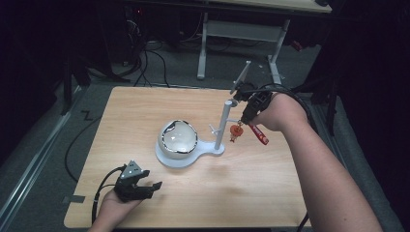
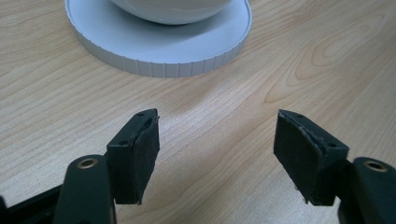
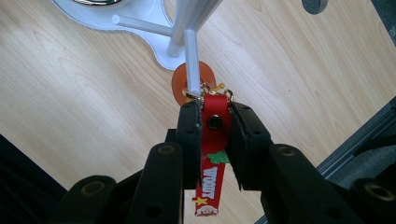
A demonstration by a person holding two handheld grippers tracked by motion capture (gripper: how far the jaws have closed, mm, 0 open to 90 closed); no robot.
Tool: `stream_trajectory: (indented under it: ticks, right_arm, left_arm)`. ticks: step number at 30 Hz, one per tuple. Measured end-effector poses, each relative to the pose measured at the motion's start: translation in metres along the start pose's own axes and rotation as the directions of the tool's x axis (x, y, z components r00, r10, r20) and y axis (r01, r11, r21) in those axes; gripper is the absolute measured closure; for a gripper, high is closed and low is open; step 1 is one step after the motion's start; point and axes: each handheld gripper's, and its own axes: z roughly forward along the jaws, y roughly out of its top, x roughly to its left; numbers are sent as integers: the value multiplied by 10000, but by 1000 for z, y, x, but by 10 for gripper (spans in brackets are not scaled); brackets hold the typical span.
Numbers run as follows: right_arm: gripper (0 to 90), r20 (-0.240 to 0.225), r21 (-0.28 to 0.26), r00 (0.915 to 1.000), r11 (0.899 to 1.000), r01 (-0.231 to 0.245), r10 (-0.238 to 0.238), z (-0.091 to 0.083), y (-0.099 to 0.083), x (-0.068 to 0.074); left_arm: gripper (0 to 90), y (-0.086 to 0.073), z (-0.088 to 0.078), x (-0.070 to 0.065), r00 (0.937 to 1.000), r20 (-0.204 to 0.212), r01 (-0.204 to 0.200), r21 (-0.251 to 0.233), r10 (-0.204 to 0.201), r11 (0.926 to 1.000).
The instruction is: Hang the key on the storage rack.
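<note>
Right gripper (image 3: 212,128), jaws clamping the red keychain strap (image 3: 214,154), seems to be hooking its ring onto the stand's peg (image 3: 191,60); left gripper (image 2: 215,158) rests wide open

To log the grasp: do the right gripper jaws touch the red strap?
Touching. The right gripper view shows the right gripper clamping the red strap from both sides.

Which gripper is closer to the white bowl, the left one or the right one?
The left gripper is somewhat nearer: it rests open on the table just in front of the white bowl. The right gripper is beyond the stand's post, holding the red strap.
</note>
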Motion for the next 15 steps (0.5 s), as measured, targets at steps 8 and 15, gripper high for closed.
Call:
stream_trajectory:
  ticks: [8, 15]
  right_arm:
    - [735, 102, 137, 9998, 9997, 188, -189, 7, 9, 2]
    - [717, 324, -76, 9993, 9998, 168, -165, -3, 10, 3]
  left_arm:
    - [318, 0, -1, 1, 10000, -8, 39, -17, -39, 10000]
    - [318, 0, -1, 1, 10000, -2, 54, -10, -54, 10000]
